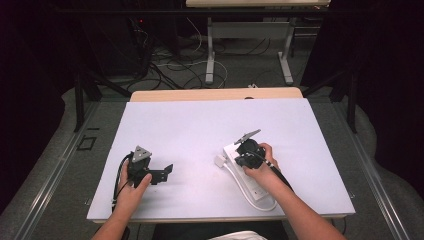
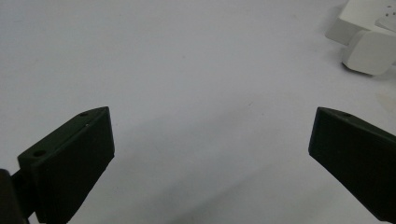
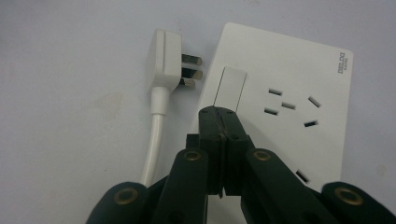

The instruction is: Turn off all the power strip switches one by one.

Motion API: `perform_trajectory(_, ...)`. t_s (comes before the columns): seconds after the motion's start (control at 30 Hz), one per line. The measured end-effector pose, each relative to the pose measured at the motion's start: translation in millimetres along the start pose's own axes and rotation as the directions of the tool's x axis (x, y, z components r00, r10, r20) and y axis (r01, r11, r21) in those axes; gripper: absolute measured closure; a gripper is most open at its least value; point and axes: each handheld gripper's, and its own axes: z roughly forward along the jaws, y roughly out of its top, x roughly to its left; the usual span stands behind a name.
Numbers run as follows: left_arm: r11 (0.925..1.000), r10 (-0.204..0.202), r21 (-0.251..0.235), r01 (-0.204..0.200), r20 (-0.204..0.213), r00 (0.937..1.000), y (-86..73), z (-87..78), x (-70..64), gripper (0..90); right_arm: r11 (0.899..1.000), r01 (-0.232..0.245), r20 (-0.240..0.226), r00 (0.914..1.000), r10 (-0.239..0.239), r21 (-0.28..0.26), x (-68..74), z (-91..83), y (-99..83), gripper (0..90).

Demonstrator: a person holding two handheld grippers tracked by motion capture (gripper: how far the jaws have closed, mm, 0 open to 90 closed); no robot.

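Two tools: right tool closed, tips seemingly pressing power strip switch; left tool open, plug beside strip

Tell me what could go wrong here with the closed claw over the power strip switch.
The right claw, jaws shut, has its tip at the rocker switch of the white power strip. If it presses off-centre, it may slip off the switch. Nothing steadies the strip: the left claw is open over bare table, so a push could slide it. The plug lies loose beside the strip and could be nudged.
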Motion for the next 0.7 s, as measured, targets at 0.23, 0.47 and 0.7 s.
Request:
perform_trajectory(0.23,1.0,-0.001,-0.001,0.001,-0.001,1.0,0.0,0.0,-0.2,0.0,1.0,0.011,-0.006,0.9999,-0.011,-0.02,0.1,1.0,-0.6,90.0)
perform_trajectory(0.47,1.0,-0.004,-0.008,0.004,-0.004,1.0,-0.3,0.4,-1.0,0.0,1.0,0.015,-0.004,0.9999,-0.015,0.001,1.1,-0.3,-0.2,90.0)
perform_trajectory(0.7,1.0,-0.002,0.001,0.002,0.0,1.0,0.0,-0.2,-0.5,0.0,1.0,0.019,-0.001,0.9998,-0.019,0.003,0.5,1.4,-0.1,90.0)
